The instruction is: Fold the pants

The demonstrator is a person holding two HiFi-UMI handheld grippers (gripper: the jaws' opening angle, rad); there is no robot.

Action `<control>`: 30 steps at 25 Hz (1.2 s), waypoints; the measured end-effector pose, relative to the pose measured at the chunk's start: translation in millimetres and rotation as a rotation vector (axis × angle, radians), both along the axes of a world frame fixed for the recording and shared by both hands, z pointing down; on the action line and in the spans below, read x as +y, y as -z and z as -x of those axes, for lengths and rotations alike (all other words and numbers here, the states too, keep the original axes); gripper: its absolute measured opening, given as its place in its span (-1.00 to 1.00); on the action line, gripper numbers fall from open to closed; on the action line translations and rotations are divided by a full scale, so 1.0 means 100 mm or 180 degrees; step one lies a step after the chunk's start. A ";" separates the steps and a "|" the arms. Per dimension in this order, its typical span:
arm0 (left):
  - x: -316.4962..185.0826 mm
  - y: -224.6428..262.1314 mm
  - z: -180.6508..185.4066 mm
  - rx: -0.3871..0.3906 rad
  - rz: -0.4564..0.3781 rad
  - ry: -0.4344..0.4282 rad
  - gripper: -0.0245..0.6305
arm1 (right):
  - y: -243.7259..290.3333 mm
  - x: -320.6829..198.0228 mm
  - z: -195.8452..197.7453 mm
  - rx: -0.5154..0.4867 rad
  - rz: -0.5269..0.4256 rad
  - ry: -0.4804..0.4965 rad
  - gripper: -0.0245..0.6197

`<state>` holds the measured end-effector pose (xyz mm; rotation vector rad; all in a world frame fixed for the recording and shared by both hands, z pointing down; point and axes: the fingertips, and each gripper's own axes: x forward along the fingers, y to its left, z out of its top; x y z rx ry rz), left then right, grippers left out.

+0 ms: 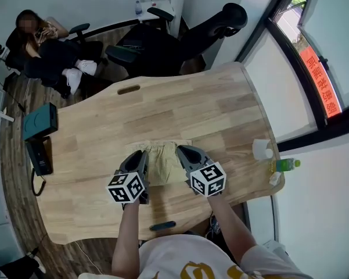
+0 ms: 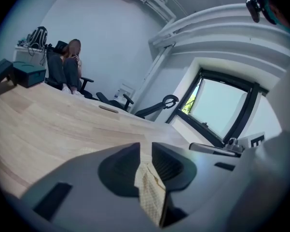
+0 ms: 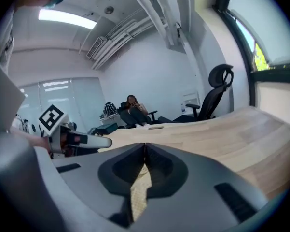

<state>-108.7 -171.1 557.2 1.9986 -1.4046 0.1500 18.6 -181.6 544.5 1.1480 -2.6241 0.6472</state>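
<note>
nearest the wearer, short of the pants [image 1: 161, 158], a small dark object [image 1: 162, 226], maybe a pen, lies by the near edge of the wooden table [image 1: 162, 106]

the left gripper [image 1: 140, 154] is clamped on the near left corner of the pants, with a strip of beige checked cloth pinched between its jaws. the right gripper [image 1: 183, 150] is closed tight on the near right corner. its jaw tips meet, and the same cloth is caught just behind them

the pants are a small beige piece lying on the table between the two grippers, with the far edge flat on the wood

right of the pants, close to the table's rim, stand a white roll [image 1: 261, 149] and a green bottle [image 1: 287, 165]. left of the pants, well apart, sit a teal box [image 1: 40, 121] and a dark phone [image 1: 40, 158]

beyond the pants, past the table's far edge, stands a black office chair [image 1: 191, 36], and farther left a person [image 1: 46, 54] sits in another chair
</note>
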 end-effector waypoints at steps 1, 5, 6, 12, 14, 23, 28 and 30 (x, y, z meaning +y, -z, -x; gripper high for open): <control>0.03 0.04 -0.02 -0.0025 -0.0037 -0.0005 -0.74 | 0.03 0.01 -0.03 0.0077 -0.0056 -0.0059 -0.90; 0.16 0.22 -0.05 -0.0014 -0.0215 0.0026 -0.90 | 0.22 0.09 -0.13 0.0052 -0.0125 -0.0271 -0.90; 0.18 0.27 -0.05 -0.0004 -0.0266 0.0037 -0.90 | 0.26 0.12 -0.14 0.0070 -0.0144 -0.0302 -0.90; 0.33 0.60 -0.03 -0.0358 -0.0673 0.0071 -0.90 | 0.39 0.32 -0.23 0.0321 -0.0251 -0.0403 -0.90; 0.39 0.68 -0.04 -0.0457 -0.0756 0.0081 -0.90 | 0.45 0.37 -0.29 0.0331 -0.0275 -0.0459 -0.90; 0.67 0.84 -0.09 -0.0539 -0.0927 0.0059 -0.91 | 0.70 0.51 -0.41 0.0642 -0.0691 -0.0468 -0.91; 0.81 0.78 -0.05 -0.0529 -0.0876 0.0137 -0.91 | 0.70 0.60 -0.41 0.0756 -0.0671 -0.0409 -0.91; 0.83 0.80 -0.07 -0.0553 -0.0888 0.0126 -0.91 | 0.69 0.62 -0.44 0.0748 -0.0646 -0.0435 -0.91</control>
